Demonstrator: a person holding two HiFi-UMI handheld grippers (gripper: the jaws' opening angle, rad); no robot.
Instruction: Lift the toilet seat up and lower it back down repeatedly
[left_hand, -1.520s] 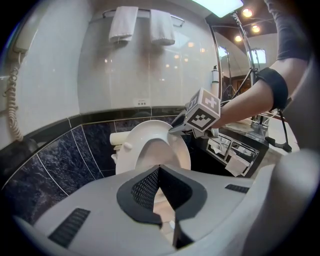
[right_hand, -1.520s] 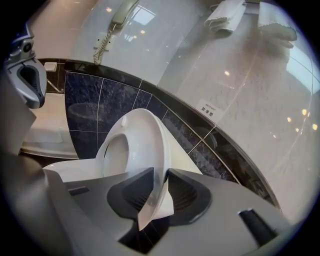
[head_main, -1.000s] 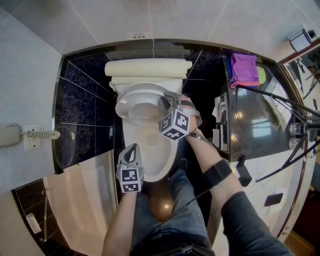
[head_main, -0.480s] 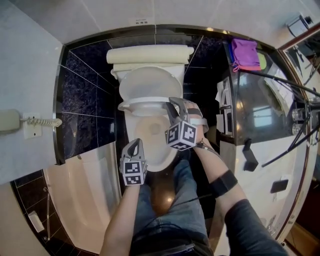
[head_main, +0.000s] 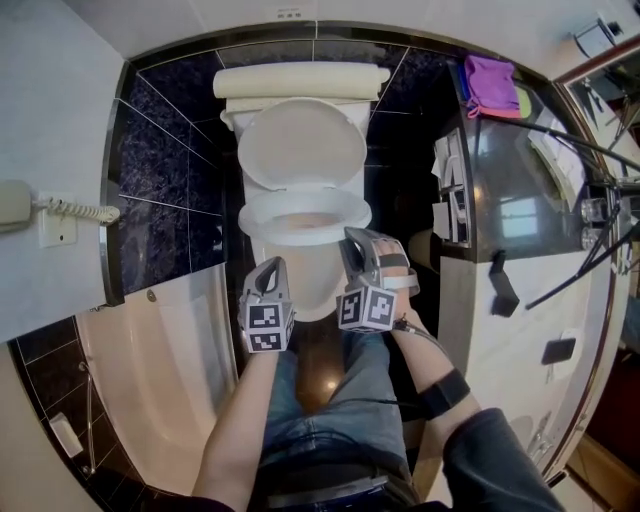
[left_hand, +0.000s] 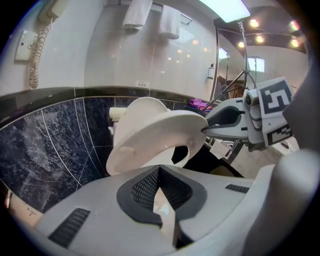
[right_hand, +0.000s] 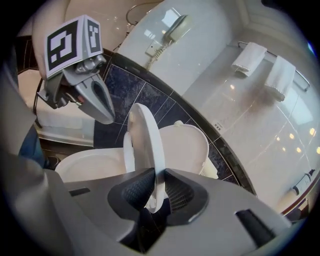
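Starting at the left wall, a corded telephone (head_main: 18, 205) hangs above the bathtub (head_main: 150, 360); neither has any part in the work. Next comes the left gripper (head_main: 270, 268), poised just beside the front left of the toilet bowl (head_main: 262, 262) and apart from the toilet seat (head_main: 262, 214). Its own view shows its jaws brought together with nothing between them. It looks parked there simply to stay clear of the seat's swing.

At the middle, the lid (head_main: 300, 140) stands up against the cistern (head_main: 300, 80), which leaves the seat free to travel. The seat itself is partway between down and upright, tilted above the bowl, so this reads as the middle of one lift-or-lower stroke rather than a rest position.

The right gripper (head_main: 353, 240) is what holds it there. Its jaws are only narrowly apart, and its own view shows both pads pressing on the seat's thin front edge. Gripping at the rim farthest from the hinge probably gives the easiest leverage.

Farther right, a dark counter (head_main: 500, 220) carries a purple cloth (head_main: 490, 85), well apart from the toilet.
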